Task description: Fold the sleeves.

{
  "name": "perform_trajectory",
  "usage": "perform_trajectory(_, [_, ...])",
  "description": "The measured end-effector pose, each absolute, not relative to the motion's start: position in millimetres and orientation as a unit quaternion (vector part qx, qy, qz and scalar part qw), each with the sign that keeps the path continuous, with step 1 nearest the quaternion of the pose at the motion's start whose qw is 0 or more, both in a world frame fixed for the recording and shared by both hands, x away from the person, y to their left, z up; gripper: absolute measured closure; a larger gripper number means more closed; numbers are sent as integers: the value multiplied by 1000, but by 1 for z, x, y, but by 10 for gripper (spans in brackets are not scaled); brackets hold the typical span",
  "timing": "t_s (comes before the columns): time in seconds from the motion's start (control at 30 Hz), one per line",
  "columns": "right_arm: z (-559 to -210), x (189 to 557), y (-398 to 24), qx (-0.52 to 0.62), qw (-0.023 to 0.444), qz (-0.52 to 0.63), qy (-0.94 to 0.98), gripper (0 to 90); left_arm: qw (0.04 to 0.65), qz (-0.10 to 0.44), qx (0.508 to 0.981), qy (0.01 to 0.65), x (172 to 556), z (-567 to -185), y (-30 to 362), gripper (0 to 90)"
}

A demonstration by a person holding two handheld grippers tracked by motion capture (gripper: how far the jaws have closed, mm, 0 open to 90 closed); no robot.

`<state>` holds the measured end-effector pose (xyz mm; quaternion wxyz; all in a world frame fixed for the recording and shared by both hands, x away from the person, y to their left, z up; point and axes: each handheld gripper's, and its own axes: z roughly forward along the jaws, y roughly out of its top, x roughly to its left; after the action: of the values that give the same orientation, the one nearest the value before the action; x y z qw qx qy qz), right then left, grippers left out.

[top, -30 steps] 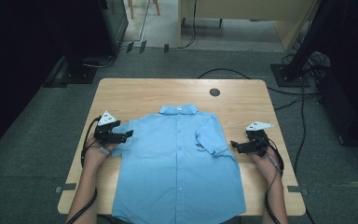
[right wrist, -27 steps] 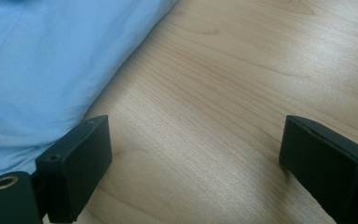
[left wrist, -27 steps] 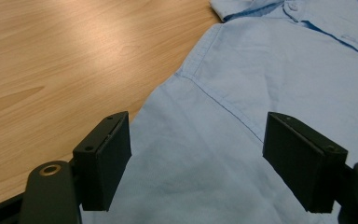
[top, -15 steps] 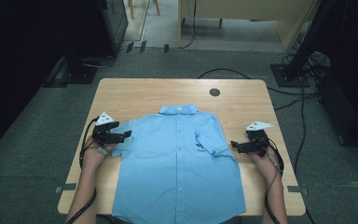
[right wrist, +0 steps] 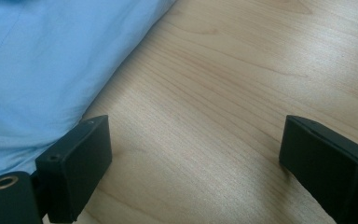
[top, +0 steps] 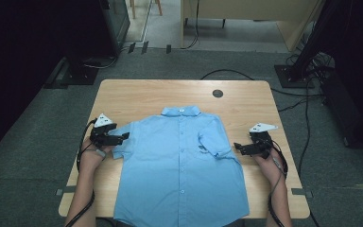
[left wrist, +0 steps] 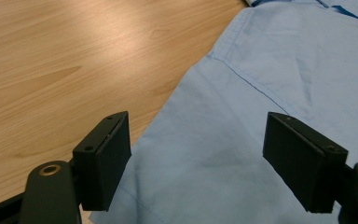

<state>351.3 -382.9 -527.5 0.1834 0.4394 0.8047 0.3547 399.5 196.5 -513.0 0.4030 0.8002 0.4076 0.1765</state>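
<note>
One shirt [top: 182, 165], one table [top: 142, 97], two hand-held grippers.

In the high view, the hem of the shirt [top: 182, 179] runs past the bottom edge of the picture, and the person's forearms are cut off there as well. The collar label and the chest pocket marking are too small to read. The shirt's right sleeve is folded over the front, hiding its underside. In the left claw [left wrist: 219, 154] view, the collar is cut off at the top edge. In the right claw [right wrist: 196, 158] view, the shirt leaves the frame at the left edge and the table [right wrist: 242, 93] at the right.
</note>
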Motion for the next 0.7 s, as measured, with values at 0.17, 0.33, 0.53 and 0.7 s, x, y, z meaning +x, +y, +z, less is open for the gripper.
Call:
perform_trajectory(0.17, [-527, 351, -383, 441, 184, 354, 804, 87, 401, 171, 799, 415, 402, -517, 199, 233])
perform_trajectory(0.33, [-527, 351, -383, 441, 184, 354, 804, 87, 403, 172, 799, 412, 401, -517, 203, 234])
perform_trajectory(0.53, [-527, 351, -383, 441, 184, 354, 804, 87, 403, 170, 797, 415, 401, -518, 211, 250])
perform_trajectory(0.7, [-527, 351, -383, 441, 184, 354, 804, 87, 399, 172, 797, 419, 401, -519, 218, 252])
